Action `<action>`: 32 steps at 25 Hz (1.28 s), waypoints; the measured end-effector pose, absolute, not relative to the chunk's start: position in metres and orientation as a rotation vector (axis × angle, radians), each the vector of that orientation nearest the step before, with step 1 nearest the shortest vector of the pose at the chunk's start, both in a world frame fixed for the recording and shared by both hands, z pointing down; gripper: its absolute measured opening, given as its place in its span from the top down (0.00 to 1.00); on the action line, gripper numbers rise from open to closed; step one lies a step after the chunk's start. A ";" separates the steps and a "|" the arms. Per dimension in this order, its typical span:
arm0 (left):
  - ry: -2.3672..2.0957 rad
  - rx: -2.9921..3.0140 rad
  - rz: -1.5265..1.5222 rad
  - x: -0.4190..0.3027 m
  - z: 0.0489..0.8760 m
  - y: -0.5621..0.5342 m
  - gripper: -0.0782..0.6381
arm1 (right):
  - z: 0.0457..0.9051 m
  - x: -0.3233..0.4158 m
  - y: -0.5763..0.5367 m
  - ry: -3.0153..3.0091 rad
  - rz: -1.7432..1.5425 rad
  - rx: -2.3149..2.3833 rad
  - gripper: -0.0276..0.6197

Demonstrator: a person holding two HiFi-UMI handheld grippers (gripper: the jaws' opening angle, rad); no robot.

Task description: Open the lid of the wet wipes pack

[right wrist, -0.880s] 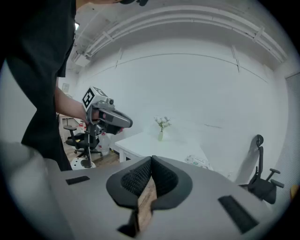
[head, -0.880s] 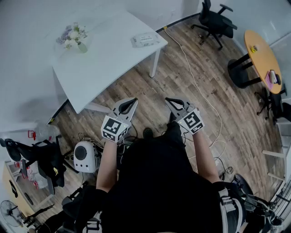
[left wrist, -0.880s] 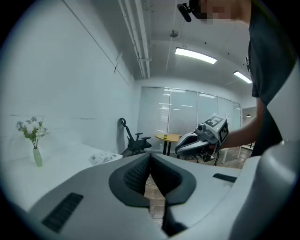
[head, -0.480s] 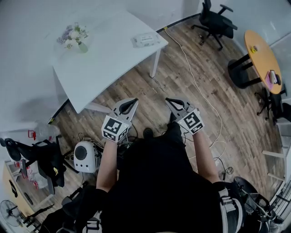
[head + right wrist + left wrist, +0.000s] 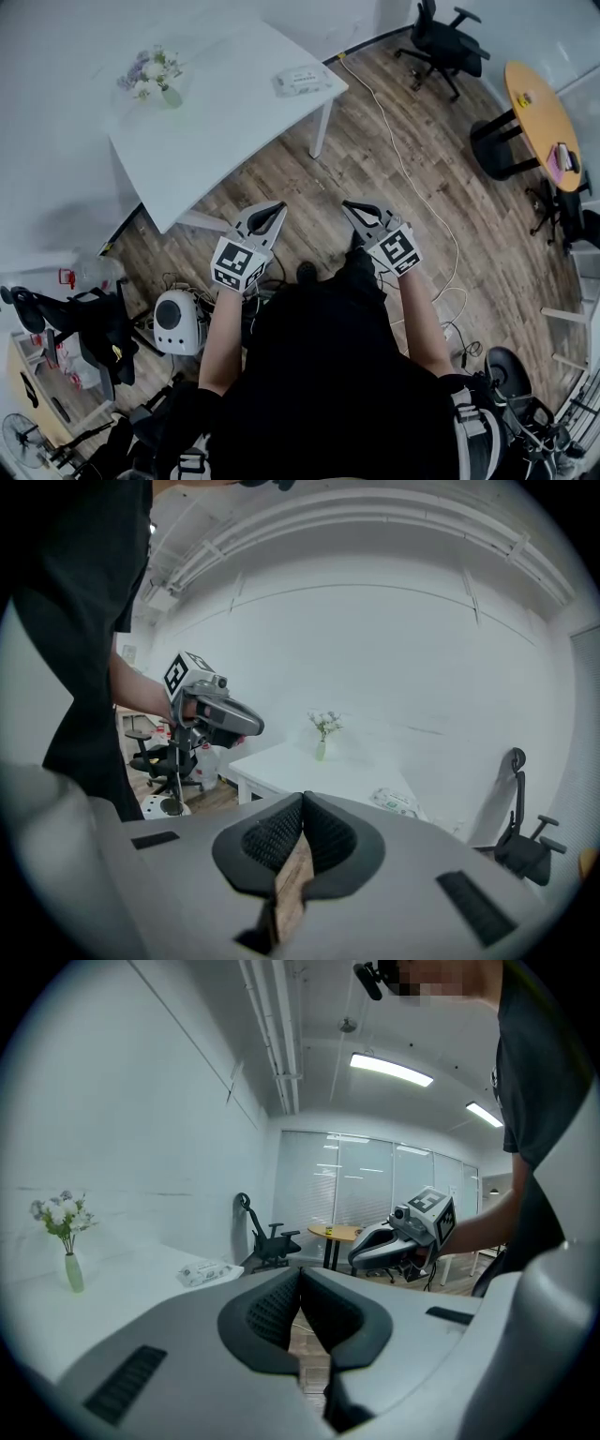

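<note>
Close to the person's body, the left hand-held gripper [image 5: 272, 210] and the right hand-held gripper [image 5: 352, 207] hang over the wood floor [image 5: 394, 141]. Each has its jaws pressed together with nothing between them. Further off stands the white counter [image 5: 234, 112], and the wet wipes pack [image 5: 302, 81] lies at its far corner, well apart from both grippers. Its lid is too small to read. The task seems unstarted. The next move probably calls for stepping up, spreading the jaws, steadying the pack and catching the lid's edge.

Table [image 5: 234, 112] is seen in plain white, floor [image 5: 375, 150] in brown wood-plank pattern, round table [image 5: 539, 108] in orange, office chair [image 5: 445, 39] in black.
</note>
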State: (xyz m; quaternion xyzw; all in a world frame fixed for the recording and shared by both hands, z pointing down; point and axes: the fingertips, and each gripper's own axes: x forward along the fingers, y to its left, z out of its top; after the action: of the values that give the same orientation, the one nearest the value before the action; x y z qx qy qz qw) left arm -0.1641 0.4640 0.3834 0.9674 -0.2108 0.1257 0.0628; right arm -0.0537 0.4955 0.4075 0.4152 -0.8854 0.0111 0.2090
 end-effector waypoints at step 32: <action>-0.786 2.827 0.454 -0.093 0.389 0.335 0.86 | 0.414 0.035 0.346 -2.495 0.032 1.045 0.93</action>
State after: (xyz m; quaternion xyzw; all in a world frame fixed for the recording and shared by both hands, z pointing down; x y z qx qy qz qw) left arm -0.0928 0.3353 0.3888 0.9486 -0.2638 0.1524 0.0860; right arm 0.0354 0.3457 0.4144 0.3772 -0.9004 0.0114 0.2165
